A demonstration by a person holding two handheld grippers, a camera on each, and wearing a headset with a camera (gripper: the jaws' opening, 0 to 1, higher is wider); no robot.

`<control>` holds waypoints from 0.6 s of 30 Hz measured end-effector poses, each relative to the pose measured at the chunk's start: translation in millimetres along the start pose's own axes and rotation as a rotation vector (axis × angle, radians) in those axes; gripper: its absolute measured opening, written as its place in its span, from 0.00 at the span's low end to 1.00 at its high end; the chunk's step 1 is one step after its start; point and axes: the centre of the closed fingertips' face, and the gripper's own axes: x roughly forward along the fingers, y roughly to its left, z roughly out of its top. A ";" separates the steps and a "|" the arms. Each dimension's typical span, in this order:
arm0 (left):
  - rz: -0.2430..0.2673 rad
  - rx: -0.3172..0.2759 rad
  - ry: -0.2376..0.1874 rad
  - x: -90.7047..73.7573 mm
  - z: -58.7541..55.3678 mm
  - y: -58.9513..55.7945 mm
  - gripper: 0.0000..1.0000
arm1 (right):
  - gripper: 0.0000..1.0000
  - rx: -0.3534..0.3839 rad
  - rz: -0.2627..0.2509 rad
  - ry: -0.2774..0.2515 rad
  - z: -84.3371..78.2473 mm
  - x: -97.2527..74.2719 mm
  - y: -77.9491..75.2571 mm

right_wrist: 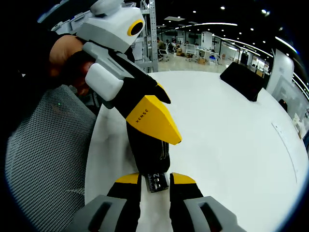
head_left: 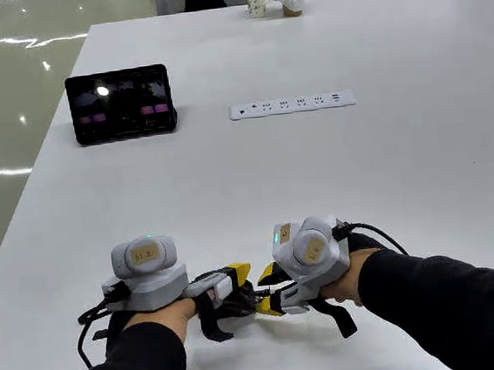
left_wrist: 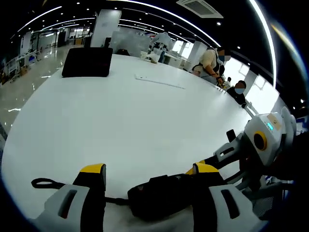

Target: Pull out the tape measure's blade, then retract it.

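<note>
Place of the tape measure: the tape measure (left_wrist: 164,195) is at the near edge of the white table (head_left: 316,170), between the two grippers, close to the person.
Left gripper: the jaws of the left gripper (left_wrist: 149,169) stand on both sides of the black case. One jaw touches the case, and beside the other jaw a small gap shows. I cannot tell if it really clamps.
Right gripper: the right gripper (right_wrist: 157,180) has its jaws nearly together, pinching the end of the blade (right_wrist: 157,182), where printed numbers are visible.
Progress: very little blade is out, so I judge that the pull is only at its beginning.
How it handles: the case looks hard, compact and light enough for one gripper. Its smooth sides may slip or turn between the pads when the blade is pulled. The blade is thin and springy; it can buckle when long and snaps back fast if released.
Where to hold: the case on its two flat sides, the blade at its end hook, gripped flat.
Strap: a thin loop (left_wrist: 43,183) lies on the table by the left jaw and could catch.
Pose of the hands: both forearms come in low over the table edge. The left hand (head_left: 159,316) and right hand (head_left: 344,281) point the grippers inward, toward each other, almost tip to tip.
</note>
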 end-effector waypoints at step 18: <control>-0.061 0.048 0.022 -15.9 -0.6 12.5 0.89 | 0.24 0.036 -0.042 -0.038 -1.2 -23.1 -2.0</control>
